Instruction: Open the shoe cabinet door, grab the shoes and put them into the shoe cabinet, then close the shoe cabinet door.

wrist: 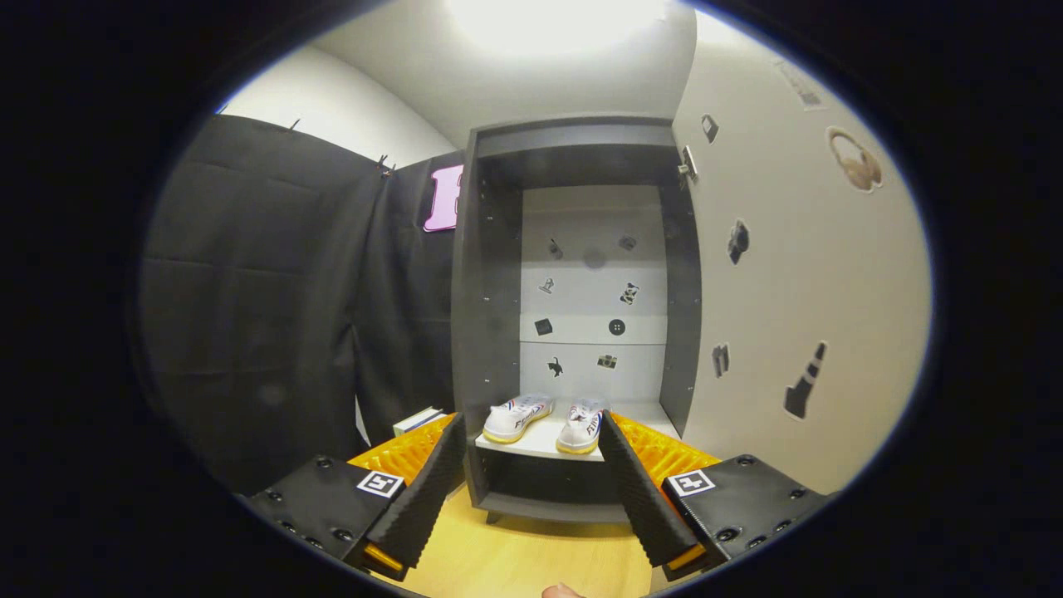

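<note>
The grey shoe cabinet (486, 332) stands straight ahead with its door (797, 299) swung wide to the right. Two white shoes (516, 416) (580, 425) with yellowish soles sit side by side on the cabinet's lower white shelf (540, 442), toes pointing toward me. My gripper (531, 444) is open with nothing between its fingers. It hangs a short way in front of the cabinet, and the shoes lie beyond the fingertips, seen through the gap between them.
The door's pale inner face carries several stickers and stands close on my right. Black cloth walls the left side. A small white box (418, 420) lies on the floor left of the cabinet. Light wooden floor (515, 556) stretches below the fingers. A fingertip (560, 591) peeks in at the bottom.
</note>
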The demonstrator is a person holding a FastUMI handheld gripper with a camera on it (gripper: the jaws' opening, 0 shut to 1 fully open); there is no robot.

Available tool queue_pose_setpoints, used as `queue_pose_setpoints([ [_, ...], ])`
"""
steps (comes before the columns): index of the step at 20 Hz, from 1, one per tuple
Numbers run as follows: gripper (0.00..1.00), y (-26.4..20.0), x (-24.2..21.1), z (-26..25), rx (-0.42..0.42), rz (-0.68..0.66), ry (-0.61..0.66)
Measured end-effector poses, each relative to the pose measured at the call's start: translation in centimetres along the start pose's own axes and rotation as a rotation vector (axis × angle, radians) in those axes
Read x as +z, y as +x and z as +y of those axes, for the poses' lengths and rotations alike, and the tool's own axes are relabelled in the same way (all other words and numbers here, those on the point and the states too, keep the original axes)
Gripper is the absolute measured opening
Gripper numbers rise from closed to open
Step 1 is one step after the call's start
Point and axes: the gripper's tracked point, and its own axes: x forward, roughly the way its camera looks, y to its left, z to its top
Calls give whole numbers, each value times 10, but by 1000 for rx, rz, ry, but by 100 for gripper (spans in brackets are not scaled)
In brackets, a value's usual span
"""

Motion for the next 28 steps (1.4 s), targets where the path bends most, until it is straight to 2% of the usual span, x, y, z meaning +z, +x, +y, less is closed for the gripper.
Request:
queue_pose_setpoints([
  [3,99,-45,9,-8,-8,-22,-3],
  [9,99,-123,34,-56,-79,-64,-36],
  [13,99,-157,43,-77,-87,-80,-18],
  [17,99,-183,42,-124,-129,-77,16],
  [21,99,-194,36,-178,-177,-73,80],
  [23,98,-184,27,-197,-191,-64,111],
  [26,98,-173,15,-221,-178,-38,153],
  [28,98,-166,12,-226,-139,-25,174],
])
